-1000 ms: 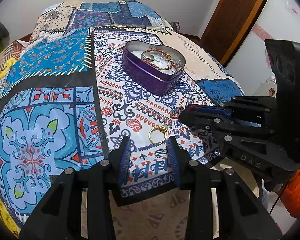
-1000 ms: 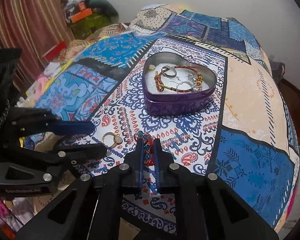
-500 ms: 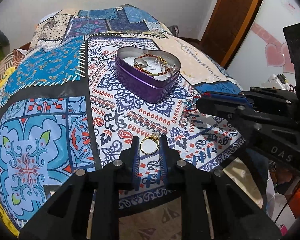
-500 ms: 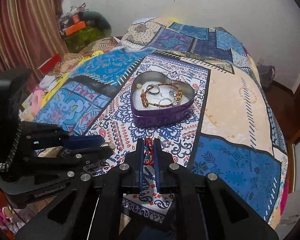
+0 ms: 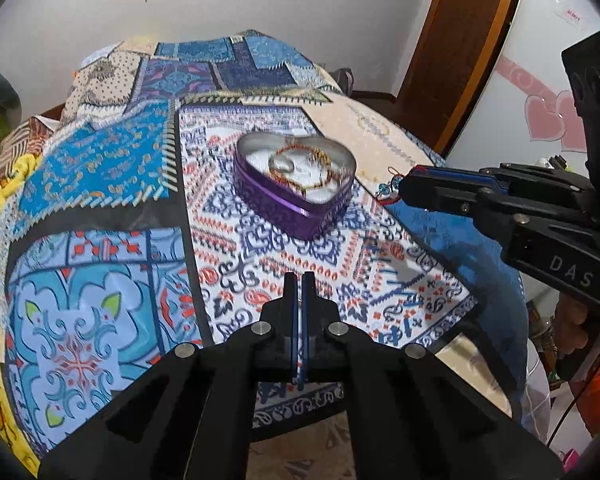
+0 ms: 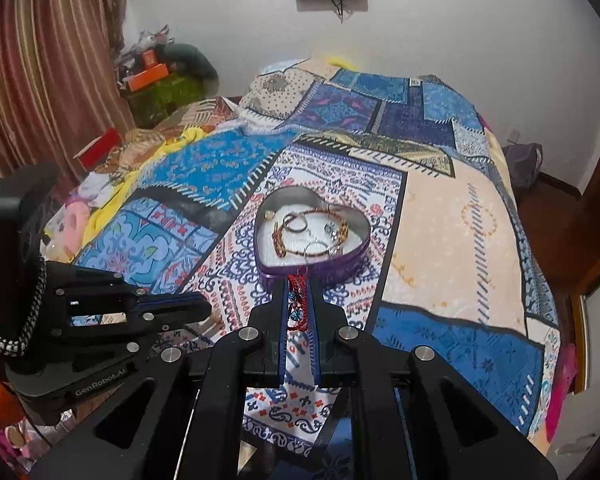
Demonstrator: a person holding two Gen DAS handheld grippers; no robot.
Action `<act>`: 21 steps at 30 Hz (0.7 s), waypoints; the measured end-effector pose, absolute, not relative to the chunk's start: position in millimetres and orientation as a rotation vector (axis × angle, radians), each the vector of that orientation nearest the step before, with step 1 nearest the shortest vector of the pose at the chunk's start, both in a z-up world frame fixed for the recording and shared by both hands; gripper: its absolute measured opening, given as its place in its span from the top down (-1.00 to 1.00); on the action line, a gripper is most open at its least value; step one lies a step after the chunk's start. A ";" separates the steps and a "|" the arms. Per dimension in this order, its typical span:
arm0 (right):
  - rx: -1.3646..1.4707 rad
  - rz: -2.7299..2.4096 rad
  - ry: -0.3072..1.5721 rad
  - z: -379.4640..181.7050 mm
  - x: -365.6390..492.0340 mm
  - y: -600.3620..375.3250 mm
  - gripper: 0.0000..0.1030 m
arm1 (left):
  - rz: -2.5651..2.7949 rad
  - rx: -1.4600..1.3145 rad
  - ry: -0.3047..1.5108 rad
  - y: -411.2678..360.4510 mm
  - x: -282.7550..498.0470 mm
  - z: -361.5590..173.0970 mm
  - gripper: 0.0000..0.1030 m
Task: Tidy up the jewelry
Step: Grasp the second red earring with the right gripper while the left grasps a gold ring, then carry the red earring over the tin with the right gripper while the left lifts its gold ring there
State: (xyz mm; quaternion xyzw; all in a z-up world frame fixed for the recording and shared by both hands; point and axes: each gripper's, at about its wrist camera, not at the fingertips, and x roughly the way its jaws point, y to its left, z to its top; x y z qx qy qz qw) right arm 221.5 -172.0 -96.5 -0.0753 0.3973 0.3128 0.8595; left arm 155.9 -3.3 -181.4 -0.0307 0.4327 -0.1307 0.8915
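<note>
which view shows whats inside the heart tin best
The right wrist view: it looks down into the heart tin, so bracelets and rings are sharp. The left wrist view shows the tin from lower and blurred, its contents smeared.

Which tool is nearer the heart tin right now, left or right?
Right. The right tool, shut on the red beaded piece, hangs just beside the heart tin. The left tool sits farther back toward the bedspread's near edge.

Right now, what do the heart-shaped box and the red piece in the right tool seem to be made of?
Heart-shaped box: apparently tin, with bare grey metal inside, a thin rim and glossy purple patterned sides. Red piece: looks like red thread or cord with small blue beads, possibly glass or plastic; too small to be sure.
</note>
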 end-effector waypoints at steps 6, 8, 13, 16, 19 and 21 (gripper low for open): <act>-0.139 0.653 0.817 -89.7 226.1 -174.9 0.85 | -0.270 -0.108 0.913 7.9 162.0 -176.5 0.89; -0.136 0.651 0.817 -89.8 227.7 -176.1 0.85 | -0.271 -0.107 0.933 8.7 162.6 -180.4 0.59; -0.126 0.651 0.830 -93.8 230.9 -178.3 0.85 | -0.295 -0.082 0.980 -1.0 156.9 -194.5 0.37; -0.125 0.653 0.836 -95.8 231.0 -178.4 0.85 | -0.283 -0.064 1.001 -5.4 156.3 -205.9 0.39; -0.127 0.655 0.838 -96.8 229.9 -178.7 0.85 | -0.269 -0.055 0.977 -6.3 152.3 -208.3 0.65; -0.127 0.654 0.838 -97.2 230.6 -178.6 0.85 | -0.274 -0.066 0.967 -4.4 151.1 -207.7 0.65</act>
